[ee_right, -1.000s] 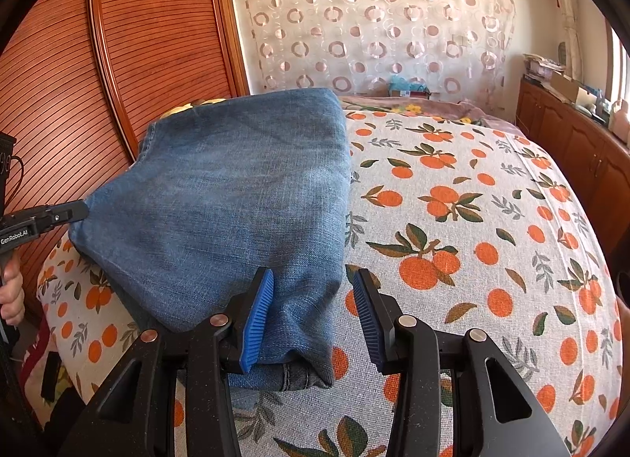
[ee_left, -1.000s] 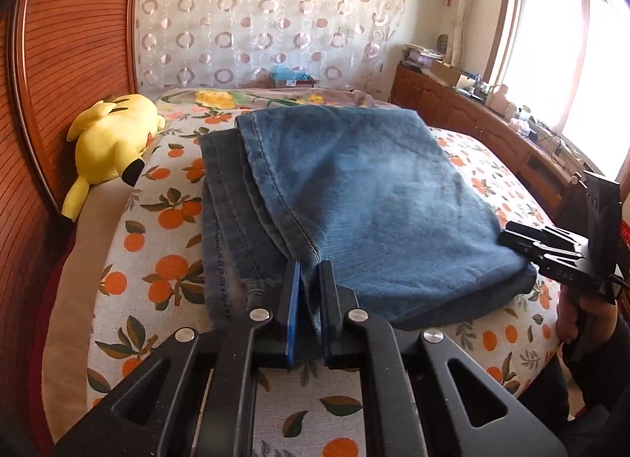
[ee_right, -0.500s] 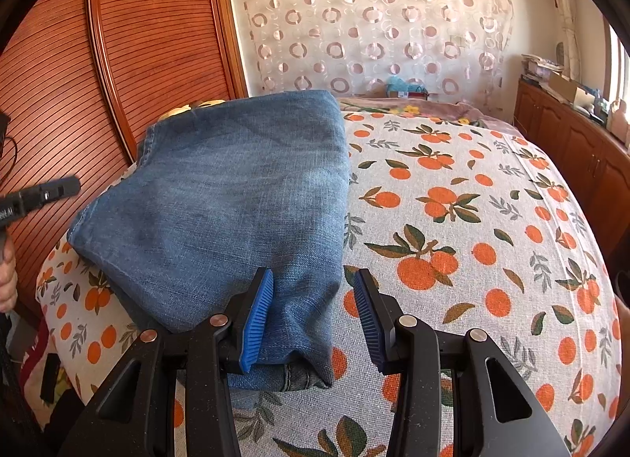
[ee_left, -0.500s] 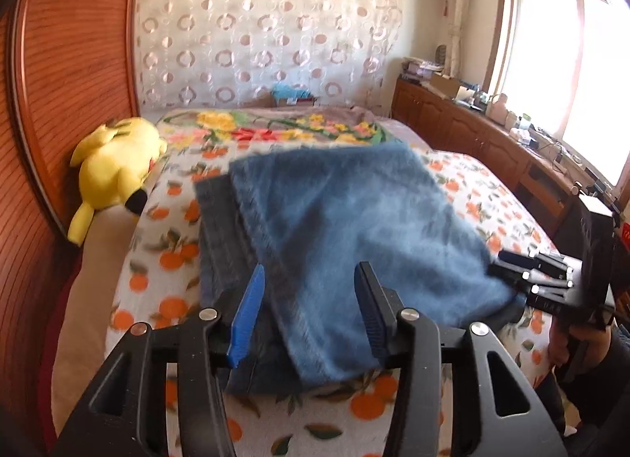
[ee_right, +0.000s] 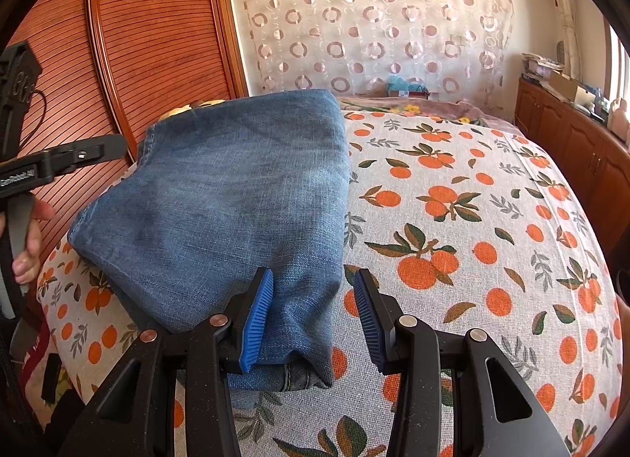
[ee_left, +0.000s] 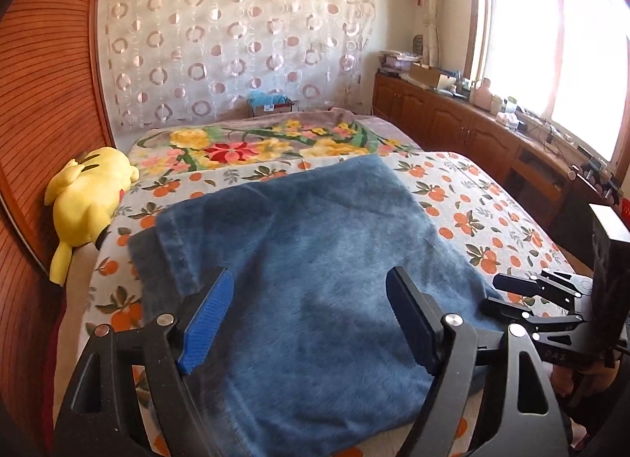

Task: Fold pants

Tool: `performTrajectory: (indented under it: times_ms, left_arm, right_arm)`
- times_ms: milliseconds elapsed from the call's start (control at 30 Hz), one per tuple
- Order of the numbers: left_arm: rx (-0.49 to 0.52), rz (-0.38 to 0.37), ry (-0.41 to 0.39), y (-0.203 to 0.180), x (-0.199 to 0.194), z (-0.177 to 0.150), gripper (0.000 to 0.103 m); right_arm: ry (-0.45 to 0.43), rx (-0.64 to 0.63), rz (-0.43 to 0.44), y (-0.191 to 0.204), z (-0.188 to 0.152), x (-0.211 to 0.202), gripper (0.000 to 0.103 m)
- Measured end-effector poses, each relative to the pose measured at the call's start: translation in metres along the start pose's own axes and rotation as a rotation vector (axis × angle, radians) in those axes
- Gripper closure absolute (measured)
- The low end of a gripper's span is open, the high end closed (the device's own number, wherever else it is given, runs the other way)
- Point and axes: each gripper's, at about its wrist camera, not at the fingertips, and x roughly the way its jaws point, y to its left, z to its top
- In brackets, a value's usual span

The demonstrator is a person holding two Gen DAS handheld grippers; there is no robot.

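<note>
The blue denim pants [ee_left: 315, 260] lie folded in a thick stack on the orange-print bedspread [ee_left: 464, 197]. My left gripper [ee_left: 311, 319] is wide open and empty, raised above the near edge of the stack. My right gripper [ee_right: 311, 311] is open and empty, with its jaws on either side of the pants' [ee_right: 236, 197] near right corner. The right gripper also shows in the left wrist view [ee_left: 523, 299] at the stack's right edge. The left gripper shows at the left in the right wrist view [ee_right: 63, 160], lifted off the cloth.
A yellow plush toy [ee_left: 86, 197] lies at the bed's left edge by the wooden wardrobe [ee_right: 157, 43]. A floral blanket [ee_left: 252, 142] covers the far end. Wooden cabinets [ee_left: 472, 134] with clutter run under the window at right.
My left gripper has let go of the pants' edge, opened wide and lifted up and back. The right gripper has stayed open at the same corner.
</note>
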Motion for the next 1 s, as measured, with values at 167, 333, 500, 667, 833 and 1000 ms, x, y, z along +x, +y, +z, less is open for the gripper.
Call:
performTrajectory:
  times_ms: [167,333,500,667,833,1000]
  left_arm:
    - [-0.007,-0.023,0.026,-0.004,0.017,0.0,0.023]
    - [-0.024,-0.008,0.076,-0.001,0.032,-0.015,0.023]
    - [-0.016,0.002,0.105,-0.003,0.042,-0.03,0.023]
    - [-0.006,0.005,0.109,-0.007,0.045,-0.033,0.023]
    - [-0.005,0.005,0.114,-0.007,0.044,-0.034,0.023]
    - [-0.001,0.006,0.127,-0.005,0.047,-0.034,0.022]
  right_arm:
    - [-0.001,-0.001,-0.002,0.0,0.0,0.0,0.059]
    - [-0.005,-0.026,-0.023,0.004,0.0,-0.003,0.059]
    - [0.008,-0.006,-0.026,0.003,0.0,-0.01,0.059]
    - [0.026,0.023,-0.013,0.001,-0.007,-0.019,0.059]
    - [0.058,0.04,0.006,0.001,-0.01,-0.023,0.059]
    - [0.099,0.029,0.017,0.005,-0.016,-0.019,0.059]
